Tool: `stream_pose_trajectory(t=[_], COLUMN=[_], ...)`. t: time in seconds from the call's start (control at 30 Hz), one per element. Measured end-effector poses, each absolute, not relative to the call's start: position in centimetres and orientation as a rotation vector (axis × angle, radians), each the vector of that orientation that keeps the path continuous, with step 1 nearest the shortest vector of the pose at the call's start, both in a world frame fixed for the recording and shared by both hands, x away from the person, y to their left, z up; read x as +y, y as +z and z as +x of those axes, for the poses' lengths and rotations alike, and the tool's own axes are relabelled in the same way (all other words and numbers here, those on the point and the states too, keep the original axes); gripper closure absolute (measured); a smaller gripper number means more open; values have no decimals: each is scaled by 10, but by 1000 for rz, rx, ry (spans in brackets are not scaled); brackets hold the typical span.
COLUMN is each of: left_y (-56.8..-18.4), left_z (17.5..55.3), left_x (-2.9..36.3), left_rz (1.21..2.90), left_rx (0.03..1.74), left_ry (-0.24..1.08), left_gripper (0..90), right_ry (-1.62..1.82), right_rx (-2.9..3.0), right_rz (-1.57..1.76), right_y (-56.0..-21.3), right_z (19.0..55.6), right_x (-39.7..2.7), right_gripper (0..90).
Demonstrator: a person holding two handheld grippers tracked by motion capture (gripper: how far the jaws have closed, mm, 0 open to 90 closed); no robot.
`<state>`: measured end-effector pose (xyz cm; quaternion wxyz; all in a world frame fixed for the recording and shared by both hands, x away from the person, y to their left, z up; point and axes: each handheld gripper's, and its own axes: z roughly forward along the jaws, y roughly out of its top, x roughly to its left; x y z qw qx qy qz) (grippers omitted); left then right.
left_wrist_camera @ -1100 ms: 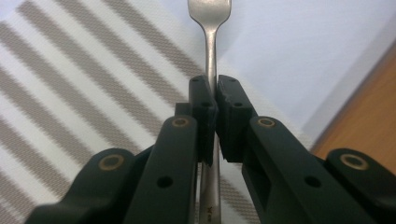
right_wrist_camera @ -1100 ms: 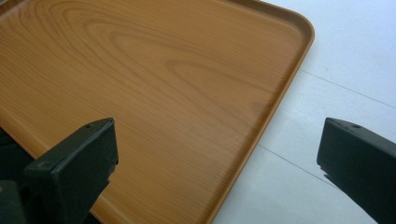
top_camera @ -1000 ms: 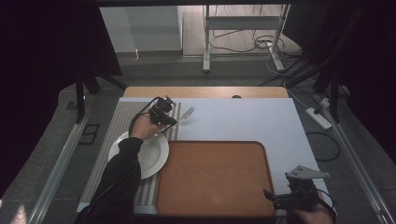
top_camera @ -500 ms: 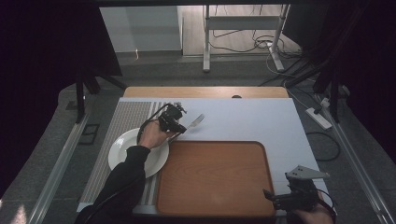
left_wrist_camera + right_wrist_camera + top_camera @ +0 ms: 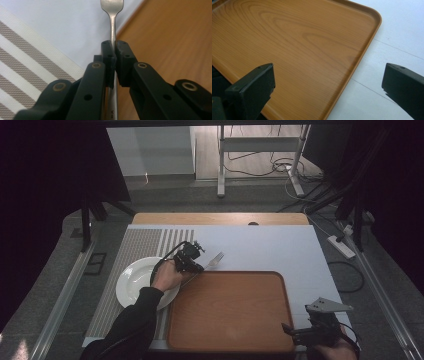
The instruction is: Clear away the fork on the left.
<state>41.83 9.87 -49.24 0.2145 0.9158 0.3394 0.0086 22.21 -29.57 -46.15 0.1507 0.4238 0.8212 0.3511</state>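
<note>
A metal fork [image 5: 113,15] is clamped by its handle between the jaws of my left gripper [image 5: 114,53]. In the high view that left gripper [image 5: 197,268] hovers at the far left corner of the wooden tray [image 5: 235,312], and the fork [image 5: 215,260] points away over the white table top. A white plate [image 5: 134,282] lies on the striped mat just left of the hand. My right gripper [image 5: 295,334] stands open at the tray's near right corner, with its jaws wide apart over the tray rim [image 5: 362,57] and nothing between them.
A striped placemat [image 5: 137,250] covers the table's left side under the plate. The white table top [image 5: 270,247] stretches beyond the tray. Cables and a power strip [image 5: 341,245] lie on the floor to the right.
My left gripper has carried the fork to the right and nearer, from above the mat to the tray's far left corner. The right gripper has stayed put.
</note>
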Motion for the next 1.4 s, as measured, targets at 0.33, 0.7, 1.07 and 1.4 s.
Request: stream_pose_trajectory(t=[0.33,0.7,1.07,1.4], left_y=[-494,-496,-500,-497], left_z=[386,351,314,301], left_x=[98,97,97,101], left_rz=[2510,2512,2538,2452], left_rx=[976,985,1012,966], left_ry=[-24,-69,-61,-35], left_gripper=[855,854,853,715], right_ry=[1016,1023,1032,1035], right_rx=[2362,2366,2368,2372], right_rz=[1208,1202,1198,1195], right_y=[-461,-461,-461,-461], right_z=[222,221,221,221], right_x=[-296,-295,-296,-295], right_gripper=[0,0,0,0])
